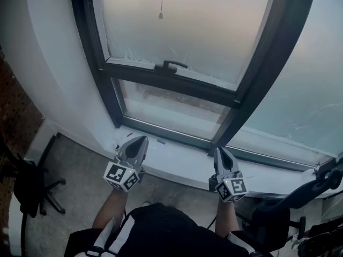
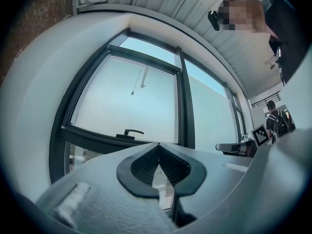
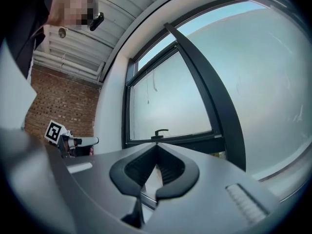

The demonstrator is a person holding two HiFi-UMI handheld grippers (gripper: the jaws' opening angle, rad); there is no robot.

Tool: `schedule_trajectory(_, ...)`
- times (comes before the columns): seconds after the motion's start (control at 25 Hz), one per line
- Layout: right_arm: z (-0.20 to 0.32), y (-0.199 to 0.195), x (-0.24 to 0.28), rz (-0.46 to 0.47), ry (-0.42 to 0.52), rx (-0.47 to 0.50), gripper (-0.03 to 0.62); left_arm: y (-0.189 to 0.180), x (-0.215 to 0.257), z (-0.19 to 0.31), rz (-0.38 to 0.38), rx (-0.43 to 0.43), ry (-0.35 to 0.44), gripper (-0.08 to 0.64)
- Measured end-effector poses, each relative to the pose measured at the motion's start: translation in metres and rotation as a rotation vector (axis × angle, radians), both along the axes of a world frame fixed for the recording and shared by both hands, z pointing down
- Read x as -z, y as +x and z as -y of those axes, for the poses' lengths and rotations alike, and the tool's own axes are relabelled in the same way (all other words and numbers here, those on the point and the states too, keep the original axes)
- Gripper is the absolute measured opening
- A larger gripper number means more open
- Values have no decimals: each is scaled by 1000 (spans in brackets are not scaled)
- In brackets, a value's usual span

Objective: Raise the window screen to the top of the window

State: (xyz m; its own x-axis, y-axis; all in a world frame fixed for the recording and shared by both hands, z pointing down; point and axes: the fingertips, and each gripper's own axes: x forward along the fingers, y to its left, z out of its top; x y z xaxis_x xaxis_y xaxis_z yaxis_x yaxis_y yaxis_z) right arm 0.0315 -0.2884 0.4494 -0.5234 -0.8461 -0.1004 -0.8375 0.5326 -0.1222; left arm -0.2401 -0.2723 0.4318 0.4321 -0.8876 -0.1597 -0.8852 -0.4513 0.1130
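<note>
Screen: frosted, far, drawn down to handle at mid-window. Left gripper, right gripper: jaws together, empty, near sill. Likely risk: closed tips slipping off handle; screen dropping back.

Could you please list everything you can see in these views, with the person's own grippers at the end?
window: one, dark frame, pale cloudy panes, straight ahead
handle: one, black, on the window's crossbar
cord: one, thin, hanging before the upper pane
sill: one, white, under the window
brick wall: one, red-brown, far left
chairs: two, black, floor at left and at right
bystander: one, dark clothes, far right in the left gripper view
left gripper: one, grey, shut and empty, by the sill
right gripper: one, grey, shut and empty, by the sill
</note>
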Motion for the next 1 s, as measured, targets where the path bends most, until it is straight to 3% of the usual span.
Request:
schedule_trajectory(0.52,-6,-37,-10,-27,-25,8,5,-38,-12,-5,-20,-8,-20,6)
schedule_trajectory(1.0,-7,-41,-13,-49,-35,-5,5,-43,-21,-5,-35,-31,-44,6)
